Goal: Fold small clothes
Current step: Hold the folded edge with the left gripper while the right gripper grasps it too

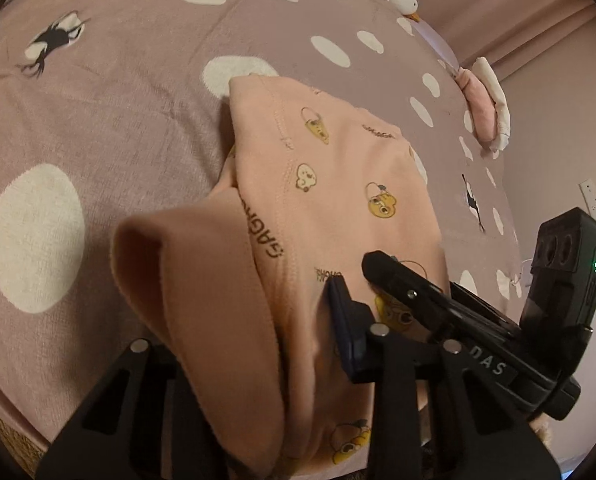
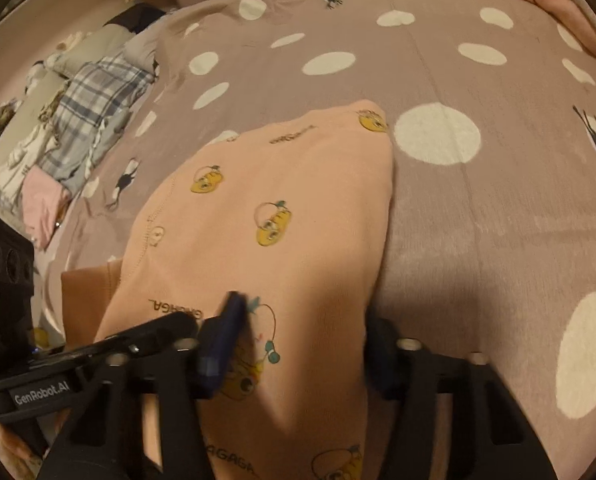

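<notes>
A peach garment printed with yellow cartoon figures lies on a mauve bedspread with white dots. Its near end rises into both grippers. My left gripper has the cloth bunched into a ridge against its blue pad. A loose peach fold hides its other finger. My right gripper straddles the near hem. Its blurred blue pad and its far finger stand apart, with flat cloth lying between them. The two grippers sit side by side, almost touching.
Folded pink and white clothes sit at the bed's far right edge. A heap of plaid and pale laundry lies off the bed's left side. A white plush goose rests at the head. A wall socket shows at right.
</notes>
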Demonstrator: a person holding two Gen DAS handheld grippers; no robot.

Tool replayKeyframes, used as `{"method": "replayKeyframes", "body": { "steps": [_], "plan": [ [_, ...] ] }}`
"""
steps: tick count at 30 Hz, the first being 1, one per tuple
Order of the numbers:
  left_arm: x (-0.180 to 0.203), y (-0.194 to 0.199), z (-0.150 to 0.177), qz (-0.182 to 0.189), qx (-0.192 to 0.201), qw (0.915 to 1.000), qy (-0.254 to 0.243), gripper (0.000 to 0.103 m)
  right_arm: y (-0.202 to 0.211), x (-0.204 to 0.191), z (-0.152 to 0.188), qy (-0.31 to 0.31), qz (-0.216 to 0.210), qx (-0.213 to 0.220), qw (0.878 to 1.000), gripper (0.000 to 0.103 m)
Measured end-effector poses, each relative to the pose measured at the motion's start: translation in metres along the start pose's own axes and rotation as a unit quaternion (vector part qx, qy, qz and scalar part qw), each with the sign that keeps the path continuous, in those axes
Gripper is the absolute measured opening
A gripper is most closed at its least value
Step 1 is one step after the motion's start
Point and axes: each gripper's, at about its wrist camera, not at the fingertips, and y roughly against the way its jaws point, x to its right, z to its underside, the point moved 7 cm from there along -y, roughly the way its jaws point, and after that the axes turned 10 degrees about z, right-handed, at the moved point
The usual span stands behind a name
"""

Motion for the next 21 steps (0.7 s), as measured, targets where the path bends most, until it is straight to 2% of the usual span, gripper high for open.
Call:
{"method": "replayKeyframes", "body": {
  "steps": [2, 4, 14, 21],
  "plan": [
    [0.006, 0.002, -0.001, -0.010, 0.007, 0.9999, -0.006, 0.027, 0.004, 0.000, -0.002, 0.005, 0.001, 0.007, 1.000, 0.030],
    [0.013, 0.007, -0.003, -0.013, 0.016, 0.9997, -0.011, 0.024, 0.008, 0.001, -0.004, 0.007, 0.001, 0.012, 1.000, 0.027],
    [0.058, 0.017, -0.016, -0.006, 0.044, 0.9975, -0.056, 0.022, 0.037, 0.007, -0.017, 0.009, 0.010, 0.059, 0.998, 0.025],
    [0.092, 0.001, -0.020, 0.003, 0.040, 0.9950, -0.092, 0.022, 0.067, 0.039, -0.029, -0.009, 0.024, 0.101, 0.995, 0.025]
  ]
}}
